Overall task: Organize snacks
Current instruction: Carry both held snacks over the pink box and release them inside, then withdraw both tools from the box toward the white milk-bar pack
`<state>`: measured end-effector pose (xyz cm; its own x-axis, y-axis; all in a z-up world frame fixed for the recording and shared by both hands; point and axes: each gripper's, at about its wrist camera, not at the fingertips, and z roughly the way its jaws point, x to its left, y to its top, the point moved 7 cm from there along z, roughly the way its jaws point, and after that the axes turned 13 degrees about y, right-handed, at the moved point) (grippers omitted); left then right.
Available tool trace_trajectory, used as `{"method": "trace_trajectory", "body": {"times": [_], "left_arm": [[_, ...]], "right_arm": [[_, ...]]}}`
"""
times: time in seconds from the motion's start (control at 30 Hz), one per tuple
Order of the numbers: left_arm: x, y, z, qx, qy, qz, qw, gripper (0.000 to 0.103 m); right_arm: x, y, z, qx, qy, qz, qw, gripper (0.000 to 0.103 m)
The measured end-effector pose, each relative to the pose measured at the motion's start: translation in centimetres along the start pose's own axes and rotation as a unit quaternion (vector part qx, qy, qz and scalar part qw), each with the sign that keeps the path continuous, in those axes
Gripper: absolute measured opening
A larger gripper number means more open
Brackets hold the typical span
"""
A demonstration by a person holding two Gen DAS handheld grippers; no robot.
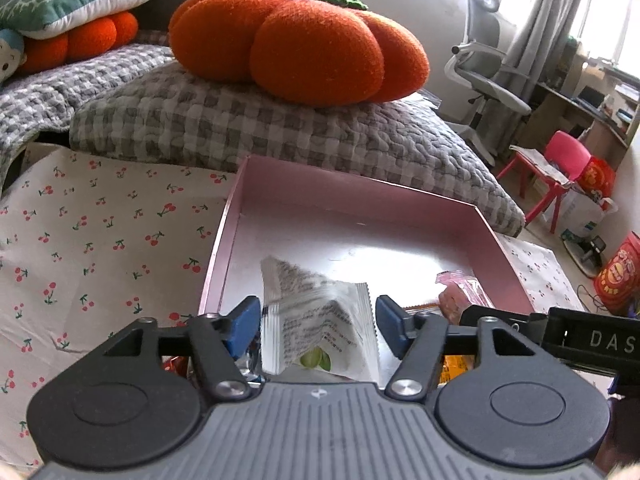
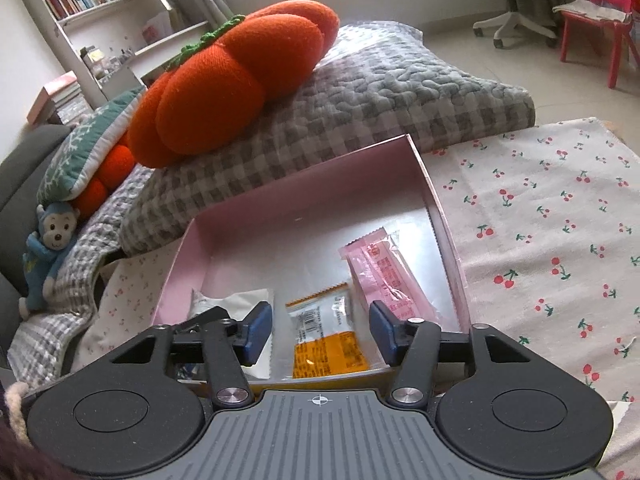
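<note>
You are working at the drop-off step: both sets of tongs are hanging over the near end of the pink box (image 2: 304,216), which is sitting on the cherry-print cloth (image 2: 540,220) in front of the checked quilt (image 2: 380,96) and the orange pumpkin cushion (image 1: 296,44).

Your left tongs (image 1: 318,326) are standing about half open, with the white snack packet (image 1: 320,320) tilted up between the blue pads (image 1: 246,318). A small gap is showing on each side, so you are no longer pinching it; it looks as if it is dropping or settling into the box.

Your right tongs (image 2: 320,330) are parted too and are gripping nothing. The orange-and-white packet (image 2: 326,344) is lying flat on the box floor just beyond and between the pads, and the pink packet (image 2: 384,276) is resting against the right wall.

Judging by this, three snacks are already inside the box and both releases are done or nearly so. Next you are probably lifting both tongs straight up, clear of the box rim, without dragging the white packet back out. Then you are looking for any snack still outside; something colourful is peeking under the left tongs, but it is too hidden to name.
</note>
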<state>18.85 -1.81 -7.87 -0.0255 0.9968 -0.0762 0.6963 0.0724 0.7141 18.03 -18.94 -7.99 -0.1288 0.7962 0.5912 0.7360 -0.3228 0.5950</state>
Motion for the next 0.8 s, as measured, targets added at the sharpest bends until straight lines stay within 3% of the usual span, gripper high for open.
{"method": "trace_trajectory", "body": {"times": [0.33, 0.8], "left_arm": [[-0.3, -0.3, -2.4, -0.005, -0.007, 0.026, 0.9996, 0.079], [0.2, -1.7, -5.6, 0.0, 0.01, 0.072, 0.9973, 0.099]], "right_arm": [[1.2, 0.3, -2.1, -0.004, 0.003, -0.008, 1.0, 0.071], [2.1, -0.7, -5.6, 0.011, -0.022, -0.036, 0.999, 0.084]]}}
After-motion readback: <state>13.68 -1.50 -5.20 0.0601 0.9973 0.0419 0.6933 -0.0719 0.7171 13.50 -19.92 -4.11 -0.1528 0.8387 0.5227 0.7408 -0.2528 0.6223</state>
